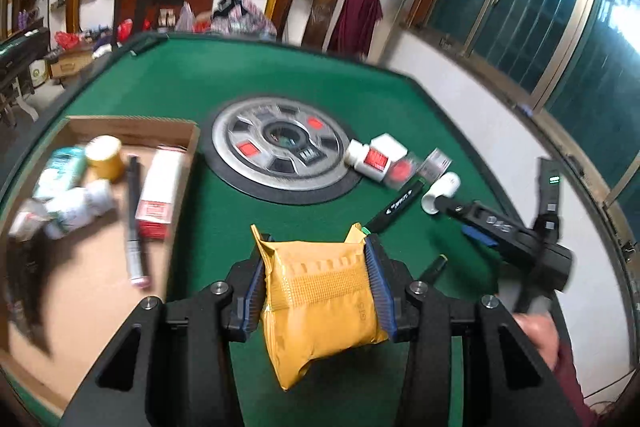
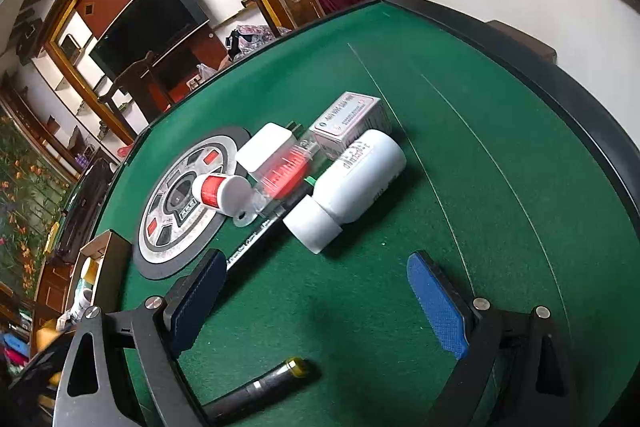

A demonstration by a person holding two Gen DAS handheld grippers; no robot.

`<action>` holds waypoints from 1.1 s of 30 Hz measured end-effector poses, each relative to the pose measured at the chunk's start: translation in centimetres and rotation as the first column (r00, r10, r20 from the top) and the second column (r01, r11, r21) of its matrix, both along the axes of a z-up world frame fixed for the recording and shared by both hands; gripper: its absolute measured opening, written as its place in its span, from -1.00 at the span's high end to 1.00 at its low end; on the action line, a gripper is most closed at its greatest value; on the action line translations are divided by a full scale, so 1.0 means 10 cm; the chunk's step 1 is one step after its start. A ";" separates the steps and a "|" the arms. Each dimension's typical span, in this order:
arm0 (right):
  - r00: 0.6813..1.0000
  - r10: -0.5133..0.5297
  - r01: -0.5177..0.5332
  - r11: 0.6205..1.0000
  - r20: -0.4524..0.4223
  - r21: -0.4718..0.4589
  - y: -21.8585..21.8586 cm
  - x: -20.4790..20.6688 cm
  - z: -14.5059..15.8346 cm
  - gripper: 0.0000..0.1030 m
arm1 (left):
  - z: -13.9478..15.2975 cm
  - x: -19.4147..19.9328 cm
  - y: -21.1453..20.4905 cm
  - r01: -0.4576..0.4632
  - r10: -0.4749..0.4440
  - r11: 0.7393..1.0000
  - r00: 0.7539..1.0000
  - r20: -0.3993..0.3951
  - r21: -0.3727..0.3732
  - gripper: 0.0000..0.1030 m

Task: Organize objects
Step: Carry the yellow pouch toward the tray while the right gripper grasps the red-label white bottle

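Observation:
My left gripper (image 1: 316, 247) is shut on a yellow foil packet (image 1: 320, 299), blue pads pressing both of its sides, held above the green table. To its left lies an open cardboard box (image 1: 132, 125) holding a yellow-lidded jar (image 1: 105, 155), white bottles (image 1: 80, 205), a pen (image 1: 134, 219) and a red-and-white carton (image 1: 158, 195). My right gripper (image 2: 316, 287) stands open over bare felt, nothing between its pads. Just ahead of it lies a large white bottle (image 2: 360, 183), with a grey carton (image 2: 352, 119), a white box (image 2: 266, 147) and a small red-labelled bottle (image 2: 218, 191) clustered behind.
A round metal dial (image 2: 180, 203) sits in the table's middle. A black marker (image 2: 248, 251) lies beside the cluster, and a dark pen with a yellow tip (image 2: 276, 379) lies under the right gripper. The table's raised black rim (image 2: 560, 87) curves along the right; a hand (image 1: 536, 335) grips the right tool.

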State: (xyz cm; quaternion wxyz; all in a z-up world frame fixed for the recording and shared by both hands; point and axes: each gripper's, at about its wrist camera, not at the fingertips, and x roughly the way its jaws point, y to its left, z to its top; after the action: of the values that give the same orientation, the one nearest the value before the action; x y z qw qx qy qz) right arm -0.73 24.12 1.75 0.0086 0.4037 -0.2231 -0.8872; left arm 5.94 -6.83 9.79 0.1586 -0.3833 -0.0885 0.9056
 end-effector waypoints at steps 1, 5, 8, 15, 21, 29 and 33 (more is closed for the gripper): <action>1.000 0.004 -0.004 1.000 0.001 -0.002 0.00 0.00 0.00 -0.84 | 0.03 0.06 -0.07 -0.005 0.006 1.000 1.000 -0.015 0.003 0.13; 1.000 0.020 -0.020 1.000 -0.001 0.021 -0.08 -0.01 0.05 -0.84 | 0.10 0.24 -0.40 -0.045 0.045 0.999 0.998 -0.038 0.010 0.13; 0.999 0.040 -0.040 0.999 0.013 0.033 -0.18 -0.03 0.11 -0.84 | 0.09 0.34 -0.63 -0.074 0.074 0.997 0.996 -0.055 0.005 0.13; 0.978 0.210 -0.206 0.942 0.015 0.264 -0.73 -0.39 0.47 -0.84 | -0.04 0.39 -0.98 -0.106 0.108 0.993 0.994 -0.033 0.048 0.13; 0.927 0.348 -0.369 0.786 0.139 0.496 -1.23 -0.95 0.34 -0.73 | -0.06 0.48 -1.20 -0.140 0.142 0.989 0.989 -0.038 0.055 0.13; 0.890 0.364 -0.455 0.760 0.276 0.465 -1.36 -1.25 0.03 0.22 | -0.19 0.43 -1.50 -0.208 0.209 0.976 0.978 0.004 0.062 0.13; 0.896 0.352 -0.440 0.781 0.271 0.444 -1.36 -1.27 -0.01 0.27 | -0.27 0.39 -1.52 -0.209 0.207 0.976 0.978 0.029 0.063 0.13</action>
State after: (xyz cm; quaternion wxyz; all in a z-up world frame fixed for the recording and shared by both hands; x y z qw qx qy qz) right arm -13.45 10.47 1.68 0.0724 0.5055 0.1015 -0.8538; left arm 9.89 -21.98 7.05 0.0744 -0.3766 -0.1596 0.9095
